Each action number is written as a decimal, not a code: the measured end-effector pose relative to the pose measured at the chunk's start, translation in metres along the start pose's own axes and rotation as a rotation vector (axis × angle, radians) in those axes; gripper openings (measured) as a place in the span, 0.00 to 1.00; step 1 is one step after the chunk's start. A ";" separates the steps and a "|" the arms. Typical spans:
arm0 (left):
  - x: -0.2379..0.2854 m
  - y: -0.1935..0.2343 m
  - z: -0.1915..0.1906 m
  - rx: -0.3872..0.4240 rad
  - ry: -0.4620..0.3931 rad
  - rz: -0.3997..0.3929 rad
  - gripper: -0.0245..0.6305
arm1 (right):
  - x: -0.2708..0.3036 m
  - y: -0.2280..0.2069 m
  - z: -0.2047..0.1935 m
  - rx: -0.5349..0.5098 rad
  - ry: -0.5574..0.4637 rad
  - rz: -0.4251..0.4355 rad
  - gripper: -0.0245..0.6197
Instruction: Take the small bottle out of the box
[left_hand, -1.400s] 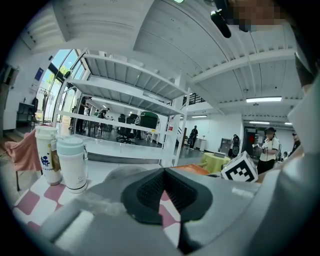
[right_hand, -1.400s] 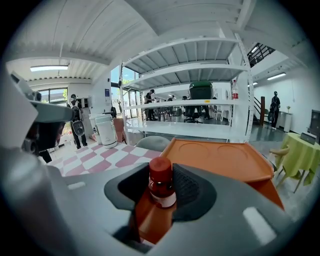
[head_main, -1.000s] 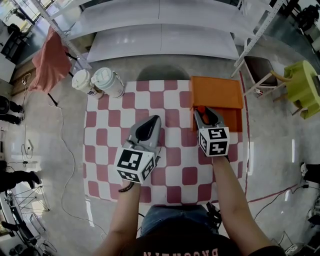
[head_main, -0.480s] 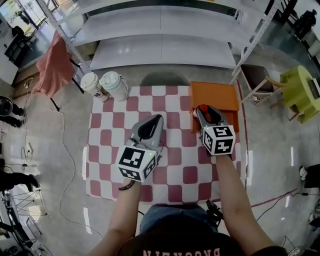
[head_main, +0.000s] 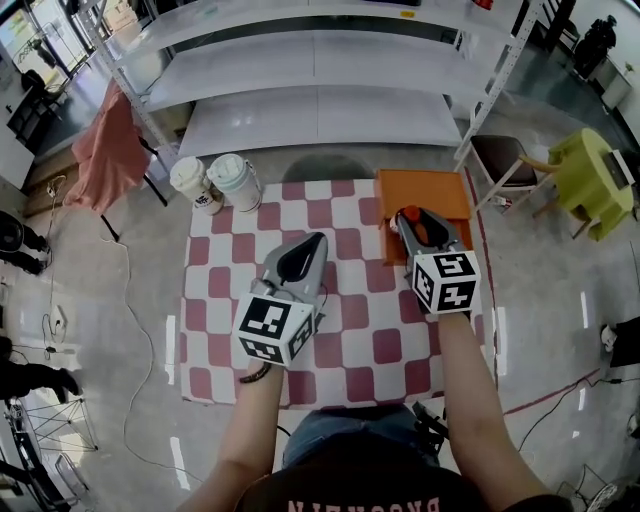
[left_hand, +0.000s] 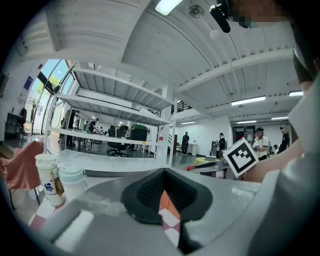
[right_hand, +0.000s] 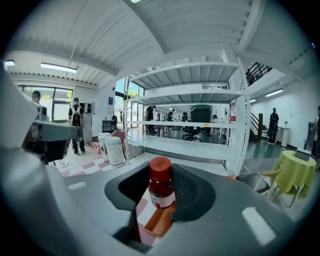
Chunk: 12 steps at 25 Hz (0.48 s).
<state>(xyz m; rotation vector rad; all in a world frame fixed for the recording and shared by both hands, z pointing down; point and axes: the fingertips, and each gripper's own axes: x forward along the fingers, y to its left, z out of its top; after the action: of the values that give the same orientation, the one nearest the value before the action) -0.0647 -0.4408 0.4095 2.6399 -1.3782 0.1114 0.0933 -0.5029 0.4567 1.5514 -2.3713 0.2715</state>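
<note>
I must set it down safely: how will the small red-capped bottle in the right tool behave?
The small bottle looks rigid and probably light: the right tool holds it upright by its sides alone. Being round and tall for its width, it may tip or roll once released. Its smooth label might slip in a loose grip.

Right gripper (head_main: 414, 222): it has gone up — it looks bigger and closer in the head view than before.
Small bottle (right_hand: 161, 183): it came up with the right gripper, pinched between the jaws. Its red cap shows more clearly now, over the front of the box (head_main: 443, 189).
Left gripper (head_main: 314, 244): it went up a little too.
Head view: the picture has shifted — the two cups (head_main: 232, 180) now sit further right and lower.
</note>
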 end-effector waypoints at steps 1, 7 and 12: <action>-0.002 -0.001 0.002 0.003 -0.007 -0.004 0.04 | -0.005 0.001 0.005 -0.003 -0.012 -0.004 0.25; -0.011 -0.014 0.021 0.024 -0.060 -0.011 0.04 | -0.036 0.006 0.038 -0.026 -0.078 -0.015 0.25; -0.022 -0.027 0.036 0.040 -0.100 -0.001 0.04 | -0.060 0.014 0.056 -0.041 -0.120 -0.002 0.25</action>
<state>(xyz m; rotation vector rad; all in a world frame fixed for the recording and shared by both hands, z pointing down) -0.0552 -0.4145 0.3681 2.7129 -1.4184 0.0073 0.0956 -0.4631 0.3833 1.5929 -2.4496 0.1316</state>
